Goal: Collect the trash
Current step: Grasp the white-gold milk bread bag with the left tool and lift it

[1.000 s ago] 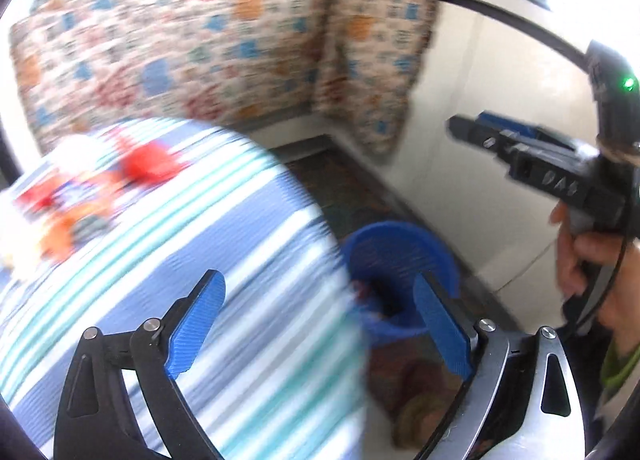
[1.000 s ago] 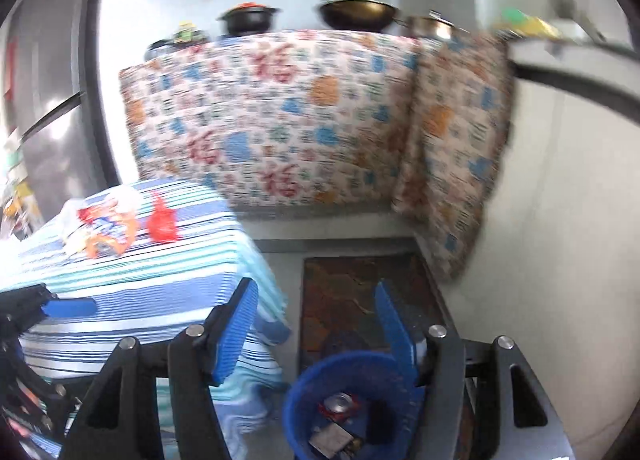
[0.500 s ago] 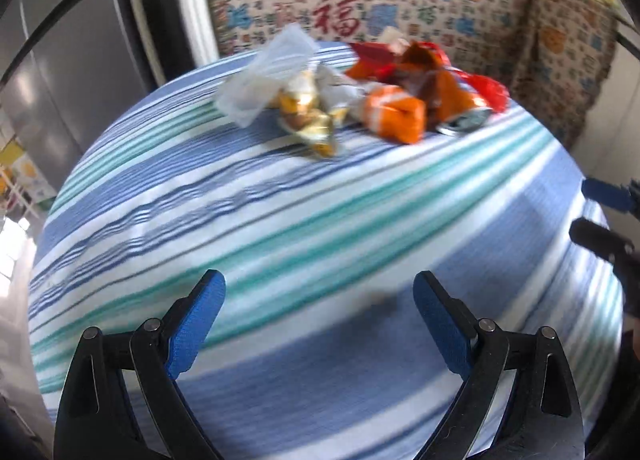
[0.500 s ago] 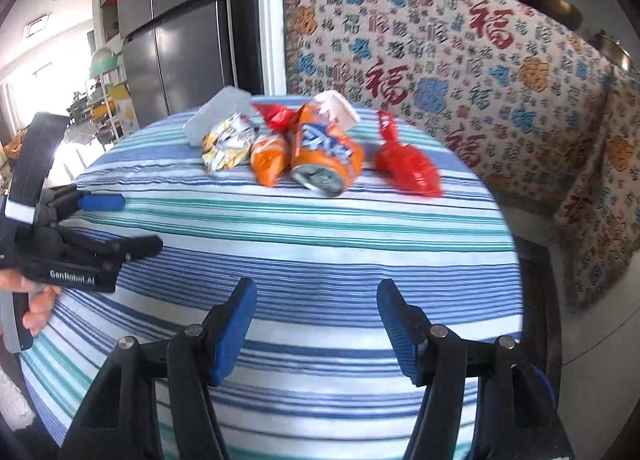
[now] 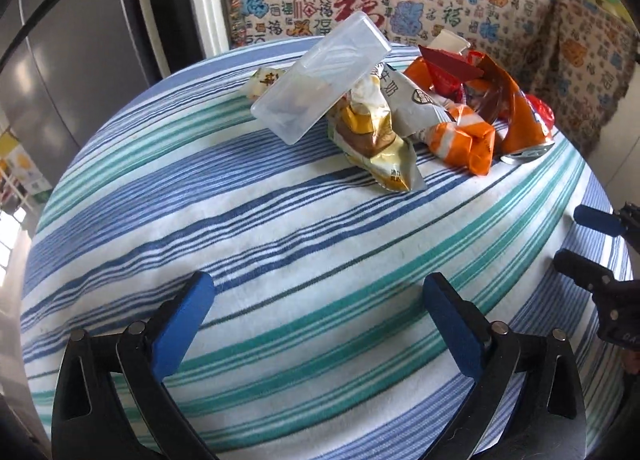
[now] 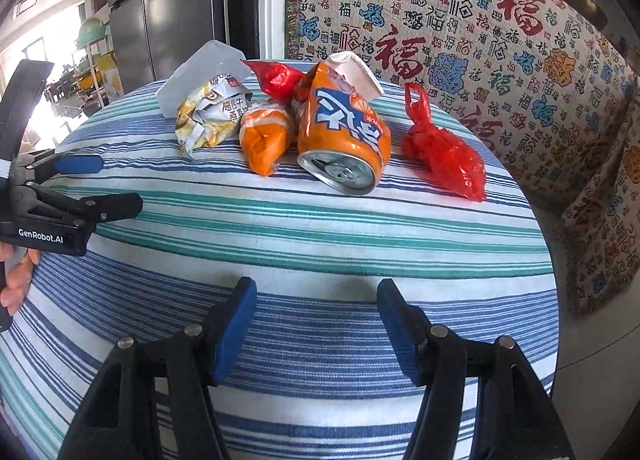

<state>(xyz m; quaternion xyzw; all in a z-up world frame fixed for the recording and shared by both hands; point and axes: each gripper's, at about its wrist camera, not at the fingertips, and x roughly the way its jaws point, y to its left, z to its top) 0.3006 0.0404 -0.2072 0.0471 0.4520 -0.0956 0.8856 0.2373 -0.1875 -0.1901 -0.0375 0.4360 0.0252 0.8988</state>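
A pile of trash lies at the far side of the round striped table. In it are a clear plastic box, a yellow wrapper, an orange wrapper, a crushed orange can and a knotted red bag. My left gripper hovers over bare cloth short of the pile; its jaws are opening, with nothing between them. My right gripper is open and empty, also short of the pile, nearest the can. Each gripper shows at the edge of the other's view.
A patterned cloth hangs behind the table and along the right. A steel fridge stands at the back left. The table's edge drops off on the right. A hand holds the left gripper's handle.
Both views swung from the blue bin on the floor to the tabletop, then drew closer to the trash pile. The left jaws stand slightly wider.
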